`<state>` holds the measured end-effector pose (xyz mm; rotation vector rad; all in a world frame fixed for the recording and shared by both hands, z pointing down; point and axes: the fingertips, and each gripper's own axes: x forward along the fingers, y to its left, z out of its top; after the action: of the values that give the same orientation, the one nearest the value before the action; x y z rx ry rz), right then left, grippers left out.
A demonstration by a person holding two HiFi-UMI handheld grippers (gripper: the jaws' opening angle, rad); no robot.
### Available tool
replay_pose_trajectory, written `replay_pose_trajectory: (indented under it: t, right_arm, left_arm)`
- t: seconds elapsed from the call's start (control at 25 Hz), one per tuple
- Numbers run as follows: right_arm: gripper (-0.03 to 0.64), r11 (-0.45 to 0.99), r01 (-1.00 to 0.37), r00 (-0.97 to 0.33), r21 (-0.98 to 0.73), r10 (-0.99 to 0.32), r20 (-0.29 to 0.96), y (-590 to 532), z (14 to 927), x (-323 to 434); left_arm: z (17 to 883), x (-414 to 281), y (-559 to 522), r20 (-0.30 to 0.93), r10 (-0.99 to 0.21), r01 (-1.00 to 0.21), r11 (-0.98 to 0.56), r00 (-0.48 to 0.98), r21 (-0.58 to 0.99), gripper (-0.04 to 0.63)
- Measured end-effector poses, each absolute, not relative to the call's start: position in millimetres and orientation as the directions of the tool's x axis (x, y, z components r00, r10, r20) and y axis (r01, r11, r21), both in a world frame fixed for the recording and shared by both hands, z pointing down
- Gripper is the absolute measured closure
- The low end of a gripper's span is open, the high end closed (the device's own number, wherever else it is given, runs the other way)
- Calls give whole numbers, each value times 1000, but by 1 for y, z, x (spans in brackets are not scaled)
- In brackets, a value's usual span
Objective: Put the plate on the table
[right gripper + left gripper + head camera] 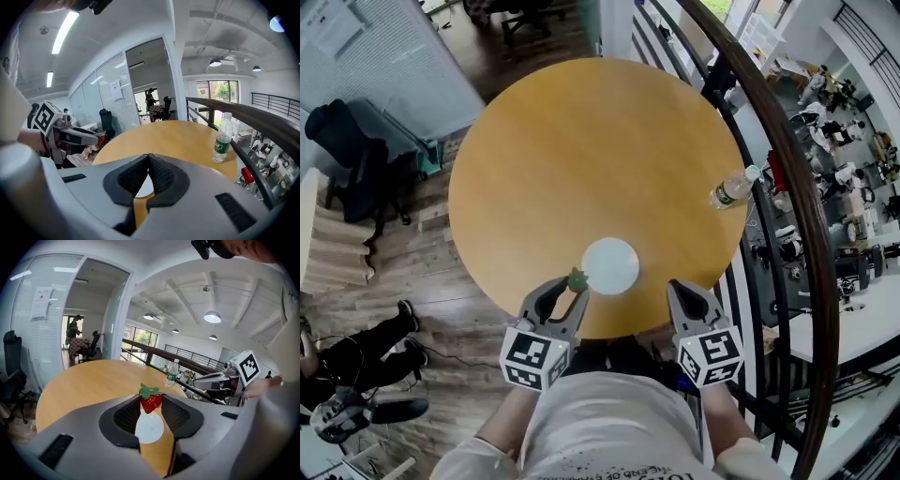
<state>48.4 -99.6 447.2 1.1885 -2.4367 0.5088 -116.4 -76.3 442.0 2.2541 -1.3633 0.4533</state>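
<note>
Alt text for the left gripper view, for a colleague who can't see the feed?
The left gripper grips a red strawberry with a green top. Below it, a white plate lies on the round wooden table; a water bottle stands near the far edge, with the right gripper at right.

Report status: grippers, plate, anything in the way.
Left gripper shut on strawberry. Right gripper shut, empty. White plate flat on round table. Water bottle at right edge, well clear.

left gripper (151,401) fingers clamped on a strawberry (150,400), white plate (149,428) below on round wooden table (89,383)
</note>
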Motion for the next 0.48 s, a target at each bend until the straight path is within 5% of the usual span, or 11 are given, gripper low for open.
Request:
replay_pose_trajectory:
  t: [0.48]
  right_arm:
    - [597,562,-807,-565,-180,-647,512,-106,475,38]
  left_arm:
    - [482,-115,-100,553,-688,-878,-428,469,212,442]
